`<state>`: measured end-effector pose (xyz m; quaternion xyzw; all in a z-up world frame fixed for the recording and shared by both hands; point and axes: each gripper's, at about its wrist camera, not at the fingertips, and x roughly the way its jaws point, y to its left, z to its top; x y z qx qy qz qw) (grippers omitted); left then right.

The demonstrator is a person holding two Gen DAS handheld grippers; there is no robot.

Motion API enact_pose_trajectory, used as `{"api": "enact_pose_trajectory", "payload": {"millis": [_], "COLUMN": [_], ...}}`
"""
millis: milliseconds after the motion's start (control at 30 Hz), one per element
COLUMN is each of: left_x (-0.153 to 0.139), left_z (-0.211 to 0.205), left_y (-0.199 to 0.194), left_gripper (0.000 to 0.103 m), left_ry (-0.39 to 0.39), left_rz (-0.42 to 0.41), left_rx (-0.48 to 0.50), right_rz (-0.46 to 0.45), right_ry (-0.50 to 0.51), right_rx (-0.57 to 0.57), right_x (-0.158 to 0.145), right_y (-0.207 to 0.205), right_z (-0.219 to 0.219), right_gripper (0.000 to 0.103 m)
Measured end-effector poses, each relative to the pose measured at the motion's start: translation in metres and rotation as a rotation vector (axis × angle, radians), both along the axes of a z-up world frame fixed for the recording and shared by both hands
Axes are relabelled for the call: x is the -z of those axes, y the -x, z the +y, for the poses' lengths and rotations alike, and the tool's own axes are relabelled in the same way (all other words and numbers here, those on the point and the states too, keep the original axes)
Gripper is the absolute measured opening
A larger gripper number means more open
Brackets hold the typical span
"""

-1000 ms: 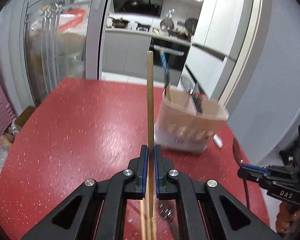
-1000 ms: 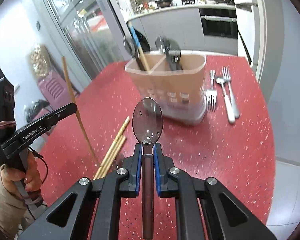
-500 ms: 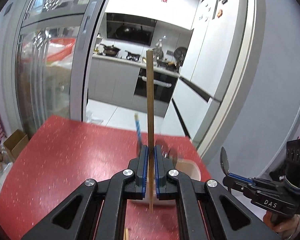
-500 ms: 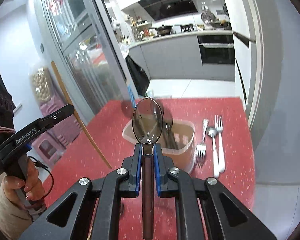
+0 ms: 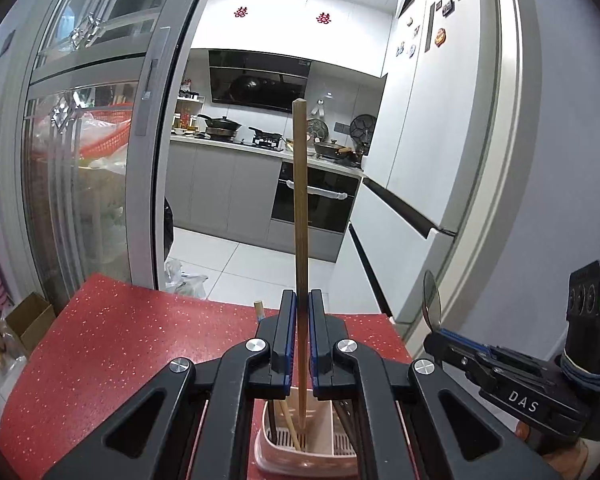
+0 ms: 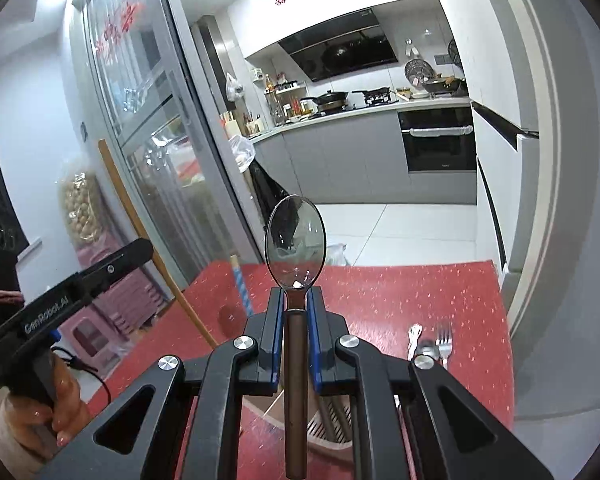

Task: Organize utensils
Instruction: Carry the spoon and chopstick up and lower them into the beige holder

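A: Both grippers have swung upright over the caddy (image 5: 306, 446); the left gripper (image 5: 299, 344) is clamped on a chopstick (image 5: 300, 216) that stands vertical, its lower tip already inside the caddy's left compartment beside another stick (image 5: 288, 420) leaning there.

B: And the right one?

A: The right gripper (image 6: 296, 340) is closed on a spoon (image 6: 295, 236), bowl up, handle pointing down past the caddy rim (image 6: 332, 438); whether the handle end is inside yet cannot be told, since the fingers hide it.

B: So what does that mean for the task?

A: Probably that the carry is over and the drop is next; the chopstick looks lined up, so opening the left fingers should let it slide in; the spoon likely needs a little lowering first.

B: How does this differ from a second back?

A: Then both cameras looked down at the table (image 5: 120, 344), the caddy sat well ahead, and loose chopsticks lay below the left gripper; half a second ago the caddy was only just reaching the fingertips; now it sits under the fingers and the kitchen fills both views.

B: Anything left out?

A: A fork (image 6: 444, 340) and a second spoon (image 6: 414, 336) lie on the table to the right of the caddy; those are still to be sorted.
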<state>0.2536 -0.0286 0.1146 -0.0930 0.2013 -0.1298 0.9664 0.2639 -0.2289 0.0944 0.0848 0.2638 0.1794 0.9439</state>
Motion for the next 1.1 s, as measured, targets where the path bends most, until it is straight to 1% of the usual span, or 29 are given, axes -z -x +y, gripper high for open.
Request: {"api": "enact_pose_trajectory", "payload": {"millis": [200,367,567,667,833,900,1100], "left_x": [0.022,0.042,0.062,0.071,0.081,0.082,0.086], "left_z": [-0.006,-0.010,-0.018,-0.021,-0.027,-0.030,-0.032], "left_y": [-0.018,-0.024,-0.025,-0.024,-0.020,-0.020,-0.018], "left_gripper": [0.030,0.030,0.030,0.031,0.031,0.031,0.031], "left_ry": [-0.010,-0.034,-0.068,-0.083,-0.118,-0.132,-0.137], "left_rz": [0.021,0.028,0.037,0.048,0.059,0.067,0.094], "left_rx": [-0.014,-0.023,-0.029,-0.032,-0.028,-0.026,-0.026], "right_rz": [-0.051,-0.066,-0.049,-0.050,-0.048,-0.036,0.004], "right_ry": [0.045,0.077,0.101,0.125,0.155,0.151,0.131], "right_rx": [0.007,0.010,0.028,0.024,0.010,0.009,0.003], "right_x": [0.018,0.040,0.067,0.073,0.081,0.084,0.090], "right_y": [-0.018,-0.030,-0.038,-0.036,-0.027,-0.026,-0.022], "right_z": [0.006,0.011,0.006,0.006,0.011,0.011,0.007], "right_gripper": [0.012,0.012,0.012,0.012,0.012,0.012,0.013]}}
